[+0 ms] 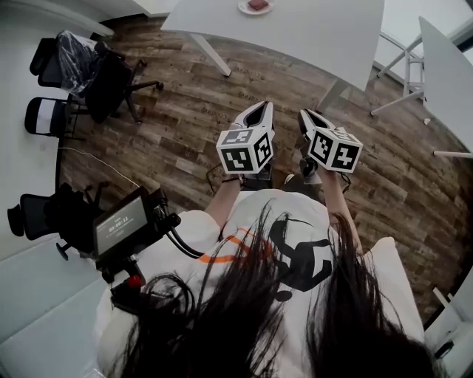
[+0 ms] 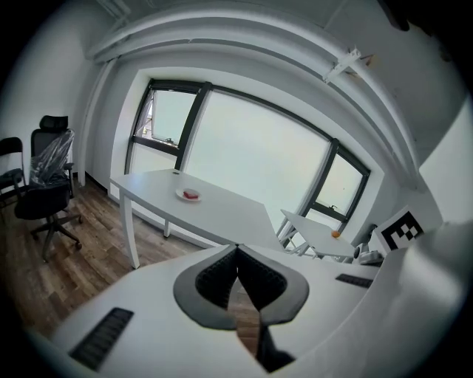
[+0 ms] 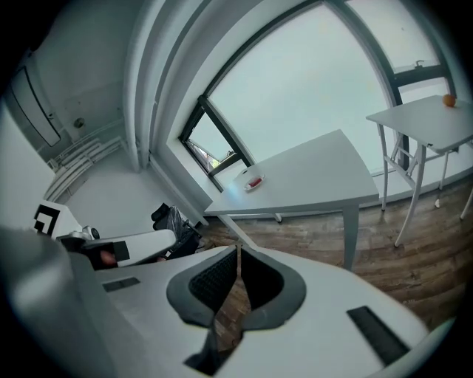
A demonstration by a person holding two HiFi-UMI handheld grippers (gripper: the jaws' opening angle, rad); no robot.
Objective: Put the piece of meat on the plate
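Observation:
A reddish piece of meat [image 1: 257, 4] lies on a small white plate [image 1: 250, 10] on the white table [image 1: 310, 29] at the top of the head view, well ahead of both grippers. The meat [image 2: 191, 194] on the plate [image 2: 182, 196] shows far off in the left gripper view, and the plate [image 3: 253, 181] also in the right gripper view. My left gripper [image 1: 260, 107] [image 2: 236, 247] and right gripper [image 1: 304, 114] [image 3: 238, 247] are held side by side over the wooden floor. Both are shut, with nothing between the jaws.
Black office chairs [image 1: 96, 74] stand at the left by the wall. A second white table [image 1: 451, 66] stands at the right, with a small orange thing [image 3: 448, 100] on it. A camera rig [image 1: 122, 225] hangs at the person's chest.

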